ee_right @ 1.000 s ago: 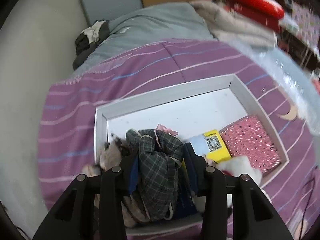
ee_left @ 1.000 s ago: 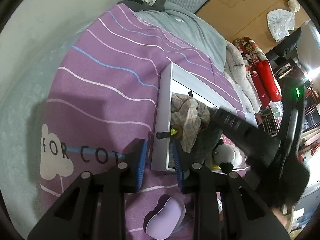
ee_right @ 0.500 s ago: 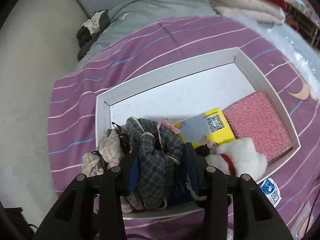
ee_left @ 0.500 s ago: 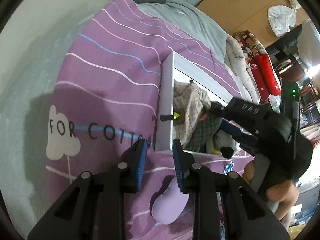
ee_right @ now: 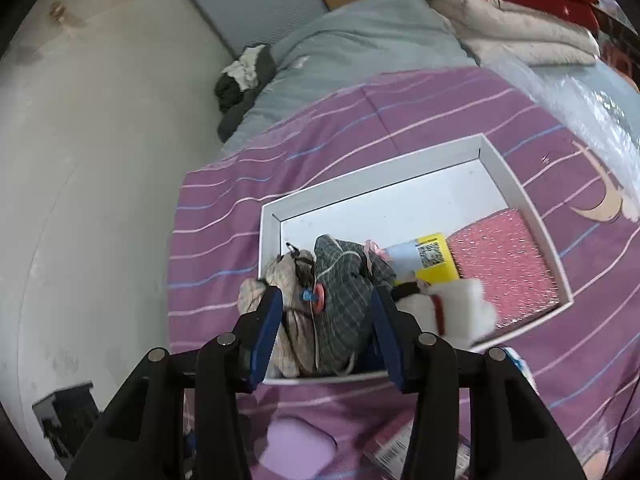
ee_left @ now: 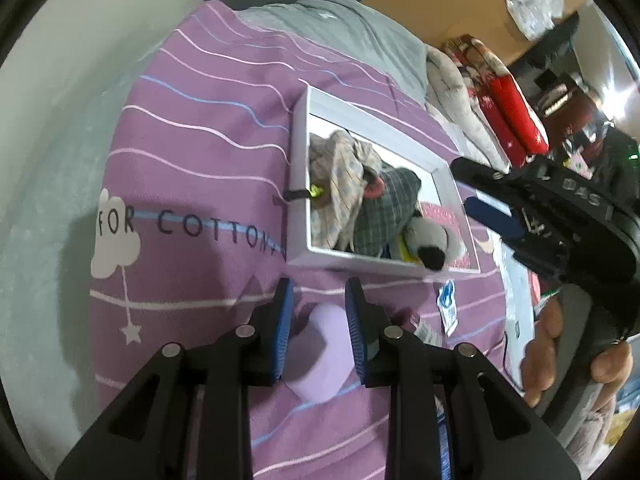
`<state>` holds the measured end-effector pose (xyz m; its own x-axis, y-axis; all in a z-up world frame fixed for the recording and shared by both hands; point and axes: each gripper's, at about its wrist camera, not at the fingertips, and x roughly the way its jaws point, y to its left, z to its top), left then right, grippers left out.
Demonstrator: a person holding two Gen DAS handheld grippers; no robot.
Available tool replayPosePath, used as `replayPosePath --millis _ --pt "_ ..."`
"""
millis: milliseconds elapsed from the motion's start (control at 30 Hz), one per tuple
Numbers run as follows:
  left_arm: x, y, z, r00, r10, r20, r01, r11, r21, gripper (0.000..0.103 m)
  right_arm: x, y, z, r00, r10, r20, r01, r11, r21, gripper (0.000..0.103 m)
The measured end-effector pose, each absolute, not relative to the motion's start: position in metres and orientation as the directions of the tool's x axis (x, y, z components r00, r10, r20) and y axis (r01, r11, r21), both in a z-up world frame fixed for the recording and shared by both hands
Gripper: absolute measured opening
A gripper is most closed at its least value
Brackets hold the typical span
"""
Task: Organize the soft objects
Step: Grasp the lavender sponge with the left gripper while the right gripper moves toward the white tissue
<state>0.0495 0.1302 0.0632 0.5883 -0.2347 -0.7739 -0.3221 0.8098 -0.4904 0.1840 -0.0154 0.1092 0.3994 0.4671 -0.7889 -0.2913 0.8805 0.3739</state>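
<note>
A white tray [ee_left: 298, 184] [ee_right: 268, 240] lies on the purple striped bedspread. In its near corner are a beige checked cloth bundle [ee_left: 340, 176] [ee_right: 288, 280], a dark plaid bundle [ee_left: 384, 208] [ee_right: 344, 300] and a white plush toy [ee_left: 432, 240] [ee_right: 460, 312]. My right gripper [ee_right: 326, 300] [ee_left: 476, 192] hangs above the tray. Its jaws are opening, and the dark plaid bundle shows below the gap, untouched by the pads. My left gripper [ee_left: 318, 292] hovers open in front of the tray, over a lilac soft pad [ee_left: 320, 356] [ee_right: 296, 452] lying on the bedspread.
A yellow box [ee_right: 432, 256] and a pink glittery pad [ee_right: 504, 256] fill the tray's right half. A small packet [ee_left: 446, 304] lies beside the tray. A grey quilt [ee_right: 360, 40] and folded blankets [ee_left: 508, 104] lie beyond, and a pale wall [ee_right: 80, 160] runs along the left.
The right gripper has lifted back off the dark plaid bundle and its jaws have spread. The left gripper has drawn back from the tray's rim, so the lilac pad now shows between its fingers.
</note>
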Motion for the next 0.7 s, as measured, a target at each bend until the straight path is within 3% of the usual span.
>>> replayPosePath --millis 100,200,367,467,533,700 --pt "0.045 0.119 0.066 0.583 -0.192 -0.79 -0.306 0.848 -0.433 0.028 0.168 -0.029 0.121 0.42 0.49 -0.764 -0.354 0.863 0.359 0.072" --pt "0.042 0.108 0.067 0.585 -0.175 -0.792 -0.284 0.871 -0.402 0.028 0.149 -0.043 0.129 0.453 0.512 -0.729 -0.444 0.839 0.314 0.08" --pt "0.041 0.101 0.059 0.55 -0.212 -0.808 -0.246 0.883 -0.399 0.028 0.108 -0.072 0.136 0.51 0.562 -0.652 -0.61 0.77 0.186 0.08" --pt "0.041 0.099 0.055 0.527 -0.202 -0.825 -0.239 0.897 -0.372 0.031 0.091 -0.087 0.133 0.514 0.556 -0.653 -0.623 0.765 0.161 0.08" --pt "0.041 0.1 0.051 0.514 -0.207 -0.832 -0.229 0.902 -0.366 0.046 0.085 -0.094 0.127 0.495 0.558 -0.666 -0.62 0.764 0.18 0.08" --pt "0.039 0.095 0.045 0.492 -0.247 -0.835 -0.196 0.903 -0.382 0.057 0.067 -0.097 0.108 0.508 0.509 -0.695 -0.645 0.759 0.084 0.08"
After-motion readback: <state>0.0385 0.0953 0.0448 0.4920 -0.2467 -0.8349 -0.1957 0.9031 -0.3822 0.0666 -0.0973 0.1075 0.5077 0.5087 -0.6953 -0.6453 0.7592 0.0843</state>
